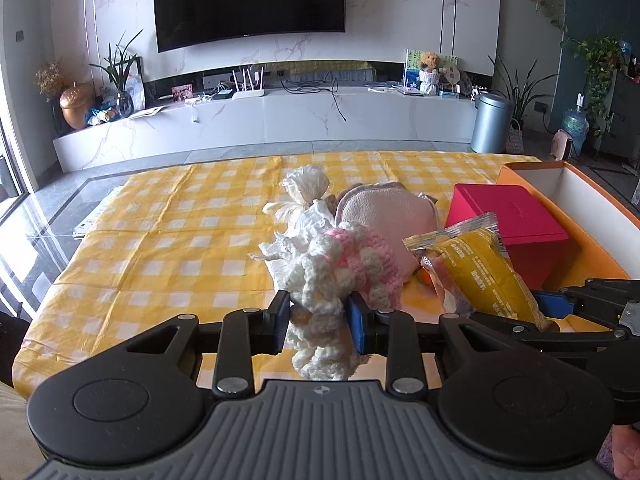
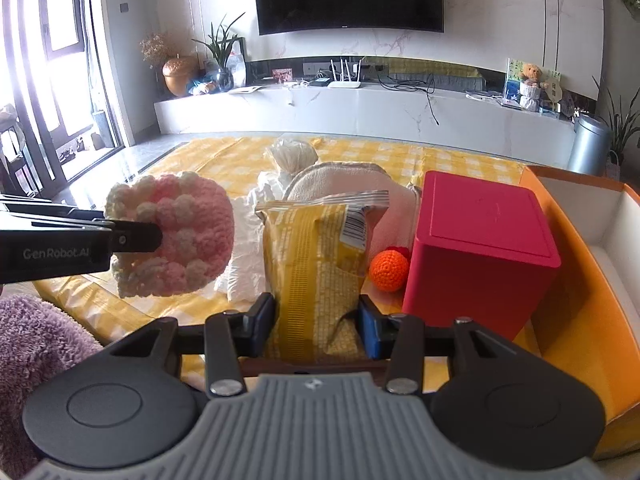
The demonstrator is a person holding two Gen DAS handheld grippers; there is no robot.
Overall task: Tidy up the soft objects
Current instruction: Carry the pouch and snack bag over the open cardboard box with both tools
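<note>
Left gripper (image 1: 319,311) clamped on soft, light crochet hat (image 1: 344,264), right gripper (image 2: 316,322) on crinkly, slippery snack bag (image 2: 316,264), both lifted above cloth (image 1: 160,240); box (image 2: 592,280) at 3 o'clock.

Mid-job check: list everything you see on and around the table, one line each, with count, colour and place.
Crochet hat: one, pink and white, held off the cloth in left tool.
Snack bag: one, yellow, in right tool.
Crochet ball: one, orange, beside red box.
Red box: one, inside orange tray.
Orange tray: one, white inside, table's right.
Round pads: pink-beige stack, mid-table.
White bundle: one, tied, behind hat.
Tablecloth: one, yellow check.
TV: one, black, wall.
Bin: one, silver, floor.
Left tool: shut on hat.
Right tool: shut on bag.
</note>
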